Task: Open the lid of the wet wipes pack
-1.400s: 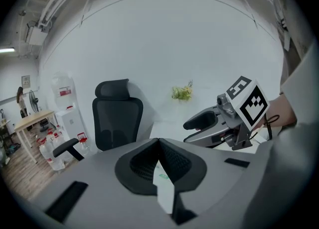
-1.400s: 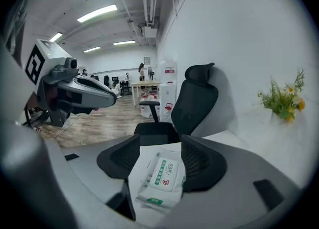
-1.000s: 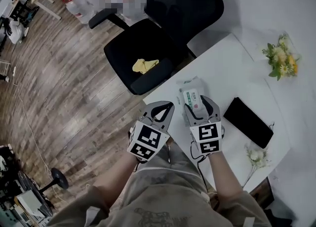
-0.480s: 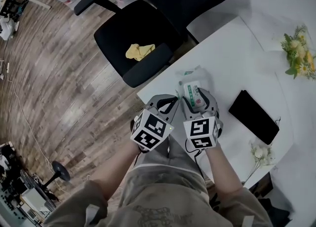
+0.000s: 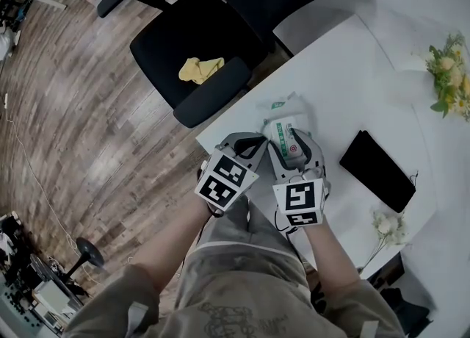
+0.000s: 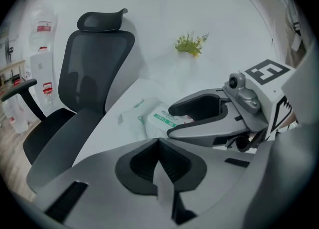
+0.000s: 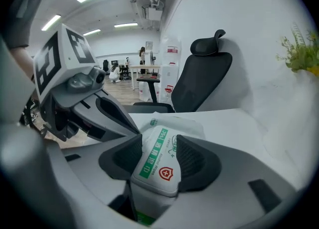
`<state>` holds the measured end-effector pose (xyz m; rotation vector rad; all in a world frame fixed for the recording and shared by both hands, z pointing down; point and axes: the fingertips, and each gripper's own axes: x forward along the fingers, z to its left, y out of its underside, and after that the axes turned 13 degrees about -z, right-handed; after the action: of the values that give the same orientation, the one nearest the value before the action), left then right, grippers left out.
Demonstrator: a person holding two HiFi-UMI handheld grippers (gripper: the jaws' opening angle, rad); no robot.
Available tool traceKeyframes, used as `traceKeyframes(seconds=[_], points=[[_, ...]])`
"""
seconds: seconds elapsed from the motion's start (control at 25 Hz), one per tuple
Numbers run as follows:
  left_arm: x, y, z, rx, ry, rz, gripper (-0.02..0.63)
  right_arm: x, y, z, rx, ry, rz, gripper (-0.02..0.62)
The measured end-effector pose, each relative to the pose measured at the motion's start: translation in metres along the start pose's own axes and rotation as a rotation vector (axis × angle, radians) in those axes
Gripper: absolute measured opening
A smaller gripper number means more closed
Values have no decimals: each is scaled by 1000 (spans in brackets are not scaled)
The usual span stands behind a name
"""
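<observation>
The wet wipes pack point(image 5: 283, 125), white with a green label and a red shield mark, lies near the left front corner of the white table point(image 5: 352, 79). My right gripper point(image 5: 294, 145) straddles it. In the right gripper view the pack point(image 7: 158, 166) fills the gap and both pads touch its sides as the jaws are closing. My left gripper point(image 5: 248, 143) hangs just left of the pack over the table's edge, shut with nothing in it. In the left gripper view its pads point(image 6: 149, 156) meet, with the pack point(image 6: 160, 118) and the right gripper point(image 6: 209, 118) beyond.
A black office chair point(image 5: 198, 42) with a yellow cloth point(image 5: 200, 69) on its seat stands off the table's left edge. On the table, a black flat slab point(image 5: 377, 170) lies right of the pack, a flower bunch point(image 5: 449, 72) at far right, a white sprig point(image 5: 385, 230) near the front.
Both grippers have come down toward the table. The left one has drawn in beside the pack's left side. The right jaws have narrowed onto the pack.
</observation>
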<state>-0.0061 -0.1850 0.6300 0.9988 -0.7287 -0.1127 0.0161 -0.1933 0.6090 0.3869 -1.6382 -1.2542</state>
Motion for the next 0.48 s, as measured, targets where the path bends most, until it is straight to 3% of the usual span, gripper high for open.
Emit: traceKeyframes(seconds=[0.28,0.48], points=[[8,4,3,-10,5,32,17,-8,-13,-4,79,41,-80,177],[6,5,3,-1,9,48,17,-26,-36,-15,76,84,-147,120]])
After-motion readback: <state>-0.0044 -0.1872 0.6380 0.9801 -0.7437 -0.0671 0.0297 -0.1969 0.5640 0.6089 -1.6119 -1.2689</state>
